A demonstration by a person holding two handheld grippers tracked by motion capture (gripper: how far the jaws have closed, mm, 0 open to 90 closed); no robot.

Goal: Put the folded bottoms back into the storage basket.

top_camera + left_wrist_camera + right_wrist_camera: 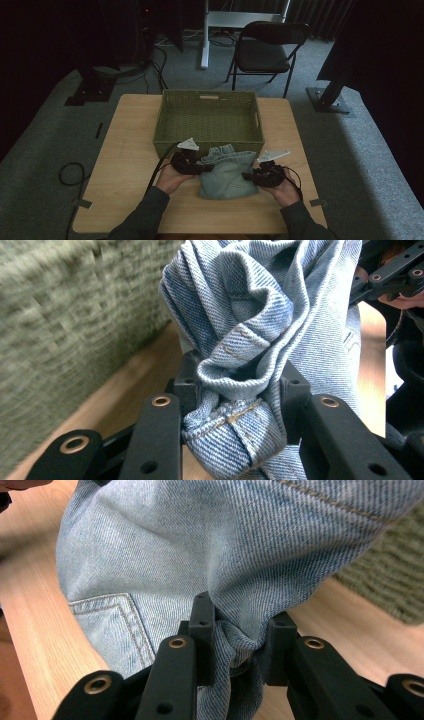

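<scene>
Folded light-blue jeans (227, 172), bunched, on table just before basket.

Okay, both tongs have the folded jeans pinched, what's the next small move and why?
Probably carry the folded jeans forward over the green woven basket. The left tongs and right tongs each clamp a bunch of denim at opposite sides, and the basket sits just beyond, open.

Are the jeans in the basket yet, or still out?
Out. The jeans hang bunched over the table just before the basket, pinched by the left gripper and right gripper.
</scene>
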